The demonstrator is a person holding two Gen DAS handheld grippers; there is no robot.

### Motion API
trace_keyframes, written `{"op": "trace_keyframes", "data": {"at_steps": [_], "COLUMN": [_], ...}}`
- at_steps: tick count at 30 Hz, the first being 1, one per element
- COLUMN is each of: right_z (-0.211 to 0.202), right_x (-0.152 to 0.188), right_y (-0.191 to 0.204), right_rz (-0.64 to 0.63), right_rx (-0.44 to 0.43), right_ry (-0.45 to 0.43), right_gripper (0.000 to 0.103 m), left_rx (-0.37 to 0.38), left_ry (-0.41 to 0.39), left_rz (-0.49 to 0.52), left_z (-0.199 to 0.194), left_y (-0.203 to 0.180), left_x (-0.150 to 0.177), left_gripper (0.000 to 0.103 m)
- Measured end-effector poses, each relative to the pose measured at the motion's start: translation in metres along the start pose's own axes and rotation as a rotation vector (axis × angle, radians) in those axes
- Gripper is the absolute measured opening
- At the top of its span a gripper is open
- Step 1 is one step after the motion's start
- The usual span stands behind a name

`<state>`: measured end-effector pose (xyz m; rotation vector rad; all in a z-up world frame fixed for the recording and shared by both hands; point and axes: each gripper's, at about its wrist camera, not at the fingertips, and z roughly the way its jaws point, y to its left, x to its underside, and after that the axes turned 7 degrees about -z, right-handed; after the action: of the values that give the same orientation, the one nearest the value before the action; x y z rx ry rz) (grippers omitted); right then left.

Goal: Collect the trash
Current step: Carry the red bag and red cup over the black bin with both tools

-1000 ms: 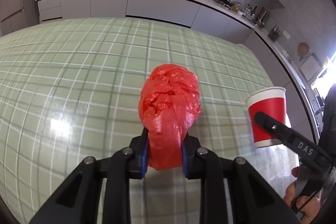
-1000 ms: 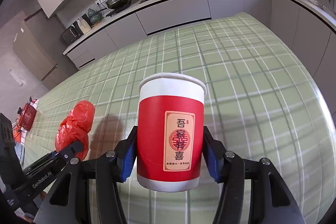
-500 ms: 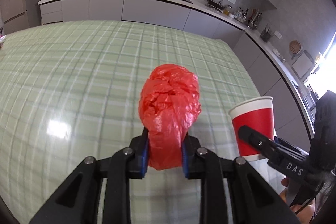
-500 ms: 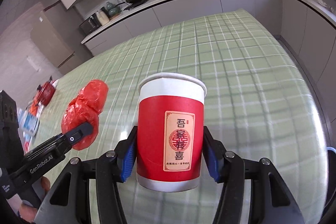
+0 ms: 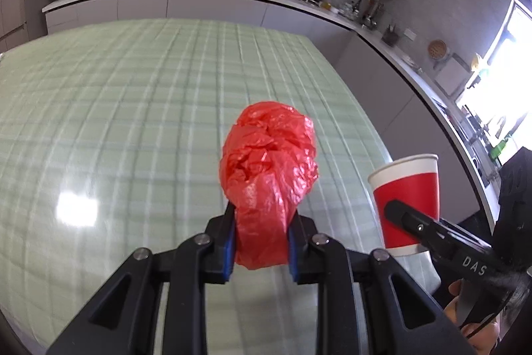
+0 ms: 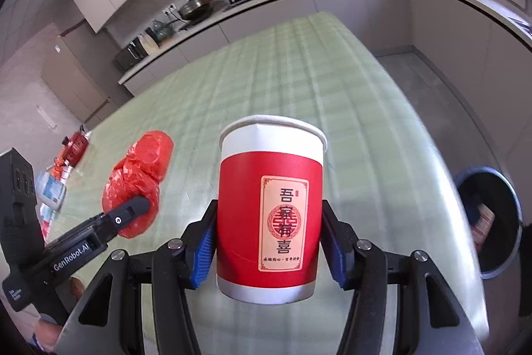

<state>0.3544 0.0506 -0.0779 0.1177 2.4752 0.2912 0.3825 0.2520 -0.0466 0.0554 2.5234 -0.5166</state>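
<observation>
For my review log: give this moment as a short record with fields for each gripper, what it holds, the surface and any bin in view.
left gripper: shut on crumpled red plastic bag
right gripper: shut on red paper cup, upright
surface: table with green checked cloth, below both items
bin: dark round trash bin on the floor past the table's right edge
task stage: both items held, not yet binned

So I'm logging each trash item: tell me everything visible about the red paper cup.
The red paper cup has a white rolled rim, a white base band and a cream label with printed characters. It stands upright, undented, clear of the green checked table, clamped at its sides by the right gripper. Its inside is hidden.
</observation>
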Motion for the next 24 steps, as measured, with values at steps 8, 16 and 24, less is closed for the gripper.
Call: {"op": "trace_keyframes", "data": {"at_steps": [8, 16, 24], "right_z": [-0.055, -0.100, -0.144], "right_x": [0.037, 0.054, 0.068], "right_y": [-0.041, -0.114, -0.245], "right_rz": [0.035, 0.026, -0.013], "right_rx": [0.023, -0.011, -0.024], "right_ry": [-0.011, -0.033, -0.012], "right_gripper": [0.059, 0.059, 0.059], "left_rx": [0.022, 0.023, 0.017], "left_ry": [0.016, -0.013, -0.018], "left_rz": [0.032, 0.054, -0.007], "left_z": [-0.011, 0.002, 0.031], "left_y": [-0.045, -0.123, -0.224], "left_x": [0.029, 0.052, 0.096], "left_gripper": [0.026, 0.026, 0.026]}}
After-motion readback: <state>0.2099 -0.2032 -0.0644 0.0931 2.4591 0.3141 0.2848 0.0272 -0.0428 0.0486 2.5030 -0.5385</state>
